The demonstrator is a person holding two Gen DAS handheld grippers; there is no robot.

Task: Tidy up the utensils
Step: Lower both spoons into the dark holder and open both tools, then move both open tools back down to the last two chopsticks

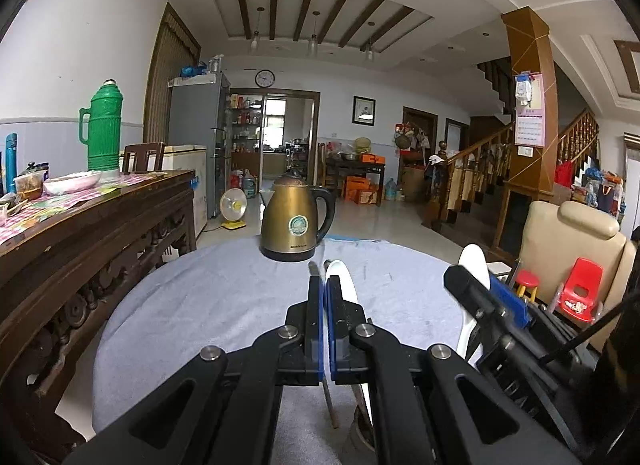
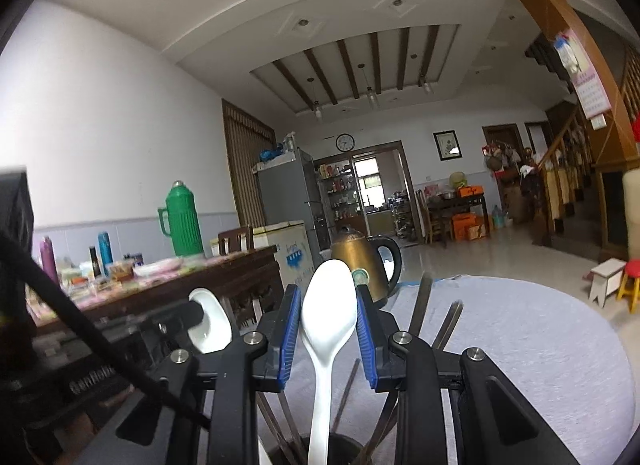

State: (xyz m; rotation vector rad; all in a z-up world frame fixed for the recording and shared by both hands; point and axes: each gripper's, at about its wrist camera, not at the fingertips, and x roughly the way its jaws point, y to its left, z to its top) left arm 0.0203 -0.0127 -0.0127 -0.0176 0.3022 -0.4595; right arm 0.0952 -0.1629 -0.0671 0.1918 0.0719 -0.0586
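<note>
My right gripper (image 2: 328, 297) is shut on the bowl of a white spoon (image 2: 326, 329), blue pads against both its edges. The spoon's handle runs down into a dark holder (image 2: 352, 445) with several chopsticks and metal utensils (image 2: 420, 305). From the left wrist view the right gripper (image 1: 478, 285) and that spoon (image 1: 474, 261) are at the right. My left gripper (image 1: 323, 285) is shut, pads together. A second white spoon (image 1: 340, 275) and a dark chopstick (image 1: 314, 267) rise just behind its fingers; I cannot tell if either is pinched. The holder (image 1: 360, 433) sits below it.
A brass-coloured kettle (image 1: 294, 221) stands at the far edge of the round table's pale blue cloth (image 1: 200, 305). A carved wooden sideboard (image 1: 80, 233) with a green thermos (image 1: 105, 125) and dishes runs along the left. A beige chair (image 1: 568, 249) and red stools stand at the right.
</note>
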